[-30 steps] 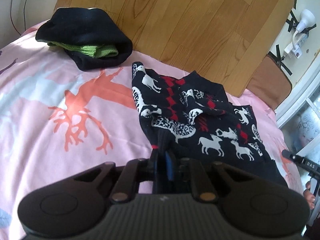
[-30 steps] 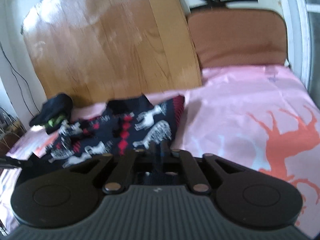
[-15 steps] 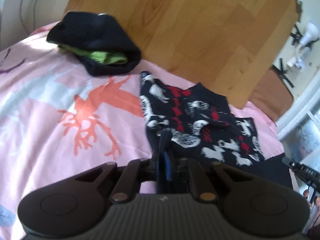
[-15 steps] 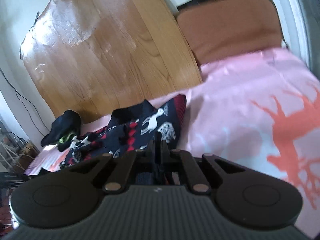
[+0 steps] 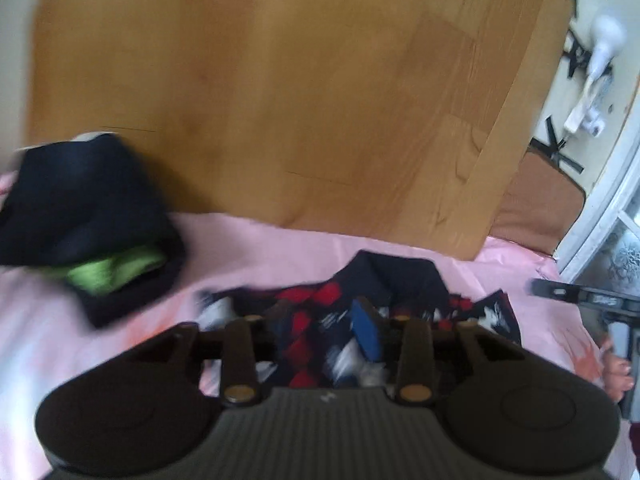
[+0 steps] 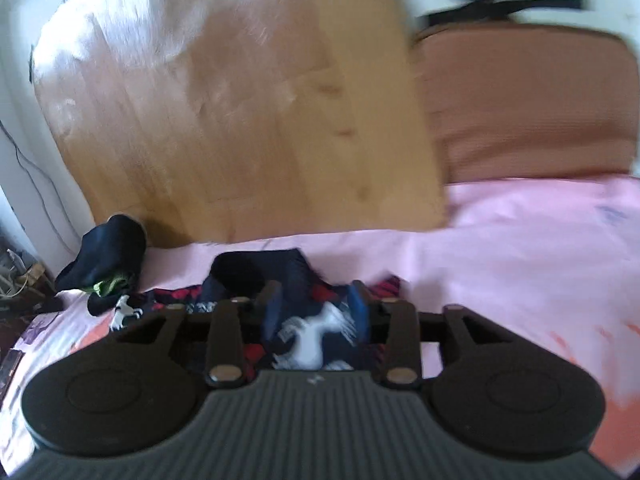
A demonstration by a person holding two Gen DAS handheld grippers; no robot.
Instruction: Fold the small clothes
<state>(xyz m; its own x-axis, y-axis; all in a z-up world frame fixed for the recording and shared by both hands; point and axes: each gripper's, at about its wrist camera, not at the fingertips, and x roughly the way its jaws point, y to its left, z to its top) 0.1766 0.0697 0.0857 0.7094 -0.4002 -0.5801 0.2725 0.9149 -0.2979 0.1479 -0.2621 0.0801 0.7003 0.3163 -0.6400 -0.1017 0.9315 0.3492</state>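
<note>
We have the reindeer-patterned sweater (image 5: 320, 316) lying on the pink bedsheet (image 5: 280, 248), close to the wooden board (image 5: 280, 80) that leans at the head of the bed. Its dark collar end points toward the board.

Our left gripper (image 5: 324, 328) sits low over the near part of the sweater with its fingers (image 5: 366, 330) spread apart; patterned knit shows in the gap between them, but nothing is pinched. Our right gripper (image 6: 316, 316) is likewise low over the garment, fingers (image 6: 358, 312) parted, with a white reindeer motif visible between them. Both views are blurred, so we cannot tell whether the pads touch the cloth.

We judge that both grippers are placed side by side over the same edge so that the fabric can be handled evenly, a sensible arrangement for a fold that should land square. The sweater looks bunched and shortened toward the board, which suggests a fold laid over itself, though the blur keeps us from being sure.

A dark bundle with a green garment inside (image 5: 92, 232) rests well apart to the left, against the board; we take it for a piece already folded and set aside. The brown cushion (image 6: 528, 100) stands beside the board.
</note>
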